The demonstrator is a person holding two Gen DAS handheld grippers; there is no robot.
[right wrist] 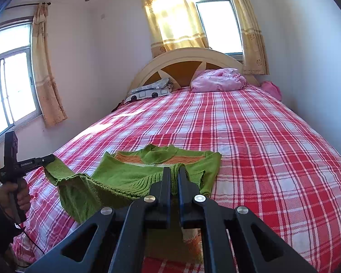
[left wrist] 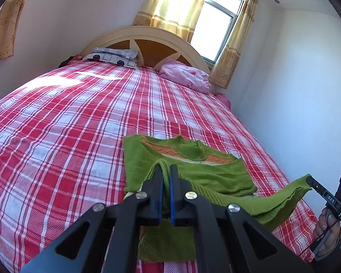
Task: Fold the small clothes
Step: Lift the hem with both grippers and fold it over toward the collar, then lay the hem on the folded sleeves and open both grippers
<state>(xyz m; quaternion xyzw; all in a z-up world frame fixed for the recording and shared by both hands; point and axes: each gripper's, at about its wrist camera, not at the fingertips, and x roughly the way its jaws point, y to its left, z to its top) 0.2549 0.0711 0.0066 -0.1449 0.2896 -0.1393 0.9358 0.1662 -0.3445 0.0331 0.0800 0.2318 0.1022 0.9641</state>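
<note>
A small green knitted sweater (left wrist: 193,173) with an orange band below its collar lies on the red plaid bed (left wrist: 68,125), collar toward the headboard. My left gripper (left wrist: 167,166) is shut on one corner of its ribbed hem, which is raised off the bed. At the right edge of the left wrist view, my right gripper (left wrist: 309,178) pinches the other hem corner, and the hem hangs stretched between the two. In the right wrist view, my right gripper (right wrist: 174,168) is shut on the sweater (right wrist: 129,177), and the left gripper (right wrist: 53,158) holds the far corner at the left.
A patterned grey pillow (left wrist: 113,56) and a pink bundle (left wrist: 186,75) lie by the wooden headboard (left wrist: 147,45). A white wall (left wrist: 295,113) runs along the bed's right side. Curtained windows (right wrist: 11,91) stand at the left and behind the headboard. A hand (right wrist: 13,195) grips the left gripper's handle.
</note>
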